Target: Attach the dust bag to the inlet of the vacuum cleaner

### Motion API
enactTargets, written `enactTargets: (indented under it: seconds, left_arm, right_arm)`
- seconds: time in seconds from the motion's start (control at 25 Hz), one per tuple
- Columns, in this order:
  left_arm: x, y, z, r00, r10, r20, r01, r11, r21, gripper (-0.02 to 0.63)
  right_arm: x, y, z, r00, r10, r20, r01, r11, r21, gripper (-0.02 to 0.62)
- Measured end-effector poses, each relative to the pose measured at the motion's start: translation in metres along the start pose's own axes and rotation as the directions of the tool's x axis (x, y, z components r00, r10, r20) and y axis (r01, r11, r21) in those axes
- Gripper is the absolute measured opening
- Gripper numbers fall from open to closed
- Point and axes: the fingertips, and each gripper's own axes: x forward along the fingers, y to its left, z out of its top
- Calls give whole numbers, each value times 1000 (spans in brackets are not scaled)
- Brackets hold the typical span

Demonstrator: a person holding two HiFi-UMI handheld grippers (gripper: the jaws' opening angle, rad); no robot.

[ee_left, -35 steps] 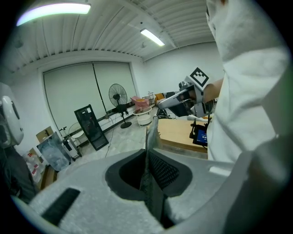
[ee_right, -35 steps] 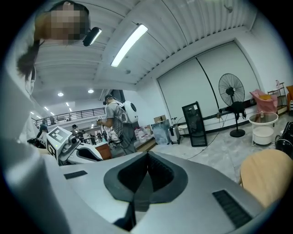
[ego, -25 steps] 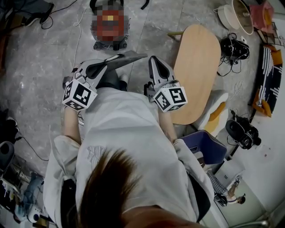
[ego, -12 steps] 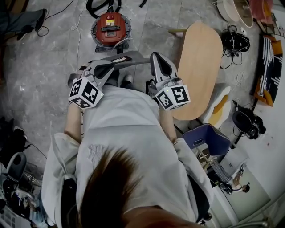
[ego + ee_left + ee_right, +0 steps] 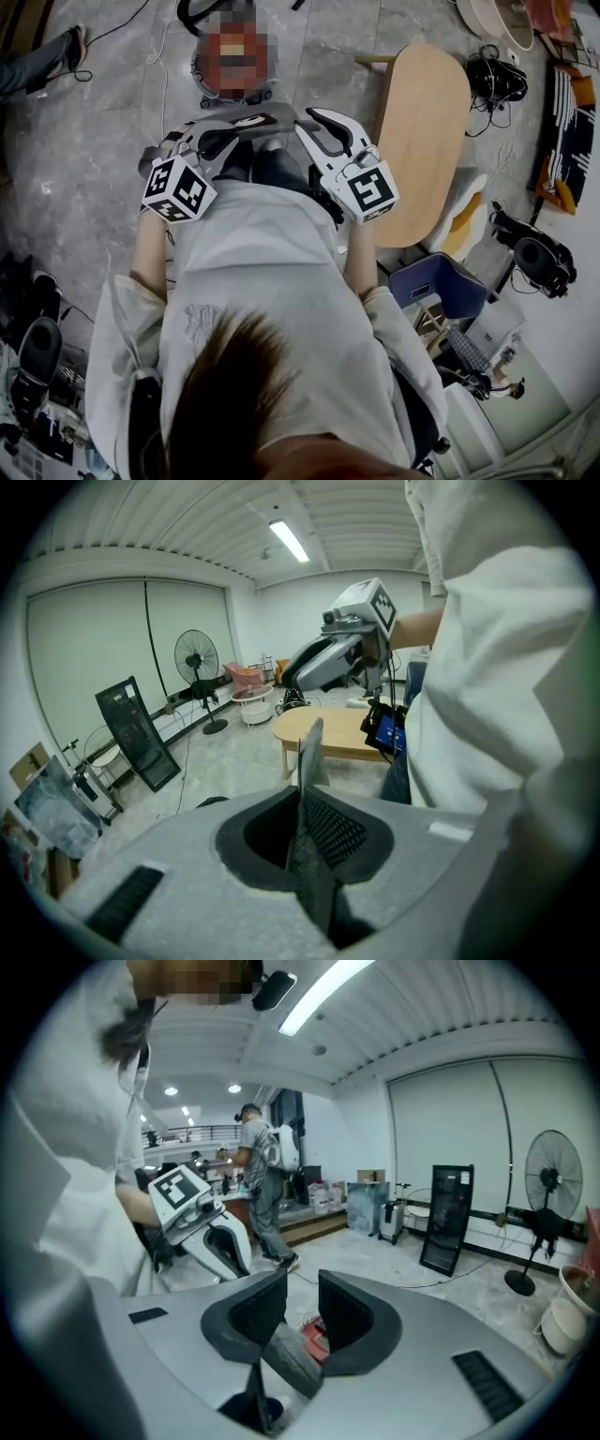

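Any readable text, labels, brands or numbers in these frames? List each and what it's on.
No text can be read anywhere.
On the left cube and the right cube: black-and-white marker patterns only, no letters or numbers.
On the vacuum: any label is too small and blurred to read.
On the blue screen: too small to read.

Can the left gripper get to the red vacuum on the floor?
Probably yes: only bare floor lies between the left gripper, shut on the dust bag, and the vacuum cleaner ahead.

There is one grey dust bag (image 5: pixel 261 119), one red vacuum cleaner (image 5: pixel 316 1338), one wooden table (image 5: pixel 422 141) and one blue box (image 5: pixel 439 287).
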Motion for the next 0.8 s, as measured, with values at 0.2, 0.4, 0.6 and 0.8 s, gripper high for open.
enactTargets:
  seconds: [0.2,0.4,0.6,0.8]
  left_arm:
    - [6,-1,0,999,-1,-41,2,1000,11,37]
    - [15,-2,2,998,10,-69,-10,1000,3,37]
    - [31,-11,1,994,16,-105,-14,1000,22,37]
    - [51,-23,-6,992,-17,-124,21,999,31,38]
  right_arm:
    - [21,25,-26,965,174,-197,-197,975,-102,229]
    - [33,35,-60,882,245,-403,-366,895,-257,190]
    - [35,31,-98,782,242,-574,-493,803,-334,166]
    - [44,28,-129,729,207,-653,-555,737,-387,145]
